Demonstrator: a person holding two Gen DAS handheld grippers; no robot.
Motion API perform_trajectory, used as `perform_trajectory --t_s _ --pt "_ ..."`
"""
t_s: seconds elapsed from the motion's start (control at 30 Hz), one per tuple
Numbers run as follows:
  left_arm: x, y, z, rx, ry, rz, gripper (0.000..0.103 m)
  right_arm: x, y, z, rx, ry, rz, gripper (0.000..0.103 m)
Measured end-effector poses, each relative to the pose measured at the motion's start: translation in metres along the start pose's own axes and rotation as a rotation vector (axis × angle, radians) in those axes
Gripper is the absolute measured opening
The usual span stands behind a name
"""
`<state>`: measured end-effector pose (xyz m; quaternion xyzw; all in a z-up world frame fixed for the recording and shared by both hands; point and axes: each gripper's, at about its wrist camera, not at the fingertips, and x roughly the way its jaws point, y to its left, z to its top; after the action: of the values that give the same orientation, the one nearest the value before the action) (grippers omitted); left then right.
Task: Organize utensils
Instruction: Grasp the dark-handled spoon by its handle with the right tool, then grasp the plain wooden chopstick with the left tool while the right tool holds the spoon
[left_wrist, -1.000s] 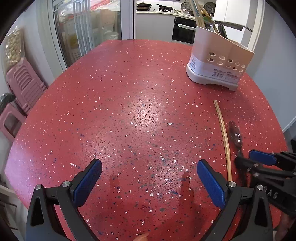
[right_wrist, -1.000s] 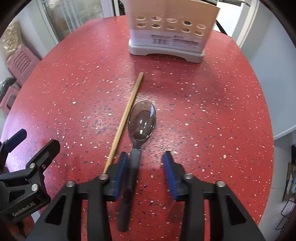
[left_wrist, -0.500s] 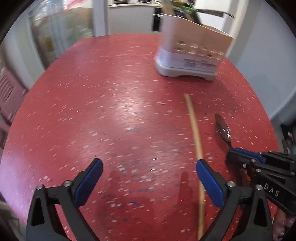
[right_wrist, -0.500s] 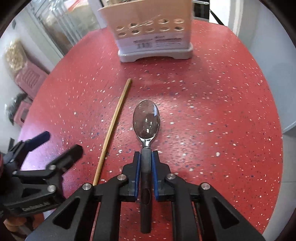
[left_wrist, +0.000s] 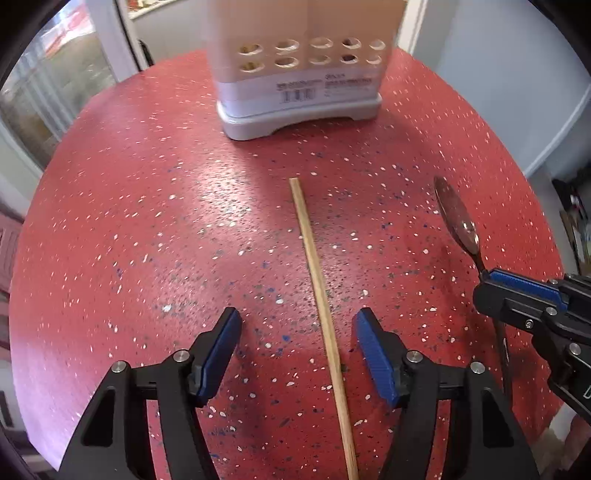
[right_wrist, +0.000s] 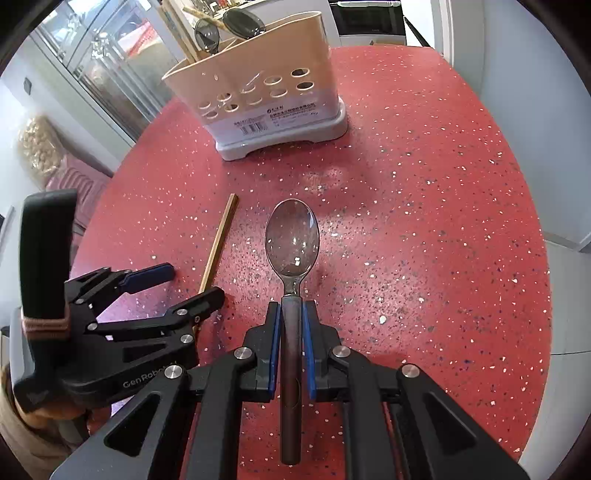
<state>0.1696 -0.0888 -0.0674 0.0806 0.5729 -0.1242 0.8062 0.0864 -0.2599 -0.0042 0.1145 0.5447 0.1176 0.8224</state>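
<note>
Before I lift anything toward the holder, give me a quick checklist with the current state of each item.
1. Right claw shut on the spoon handle: ok.
2. Spoon sits straight in the grip, bowl forward: ok.
3. Left claw straddles the chopstick, closing, pads not yet touching: not ok.
4. Utensil holder upright on the table: ok.
5. Free slot in the holder for the spoon: cannot tell.
6. The two claws apart from each other: ok.
</note>
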Motion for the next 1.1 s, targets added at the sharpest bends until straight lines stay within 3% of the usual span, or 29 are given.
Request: perform_trajectory --t_s 0.07,0.13,0.17,0.2,0.3,0.6,0.93,1.1 --pt "0.001 0.000 0.006 0.016 0.030 -0.005 0.087 -0.002 -0.002 -0.001 0.005 -0.003 0.013 0.012" --pt "0.000 -0.002 0.009 0.041 0.054 -0.017 0.076 -0.003 -0.002 0.000 0.006 -0.006 0.022 0.012" --pt "-0.001 -0.005 0.012 0.059 0.060 -0.016 0.060 -0.004 -0.002 0.000 0.007 -0.008 0.025 0.012" --pt "-0.001 -0.006 0.016 0.069 0.065 -0.031 0.036 -0.004 -0.002 0.000 0.008 -0.009 0.030 0.012" --pt "-0.001 -0.014 0.023 0.105 0.061 -0.037 0.034 -0.006 -0.005 0.001 0.008 -0.013 0.041 0.012" --pt "-0.031 -0.010 -0.014 0.040 -0.095 -0.045 0.034 -0.013 -0.019 0.003 0.030 -0.009 0.106 0.012" --pt "-0.092 -0.017 -0.029 0.027 -0.300 -0.066 0.034 -0.025 -0.023 0.008 0.020 -0.045 0.164 0.012" --pt "-0.103 -0.018 -0.015 -0.001 -0.347 -0.080 0.034 -0.034 -0.023 0.015 0.005 -0.070 0.169 0.012"
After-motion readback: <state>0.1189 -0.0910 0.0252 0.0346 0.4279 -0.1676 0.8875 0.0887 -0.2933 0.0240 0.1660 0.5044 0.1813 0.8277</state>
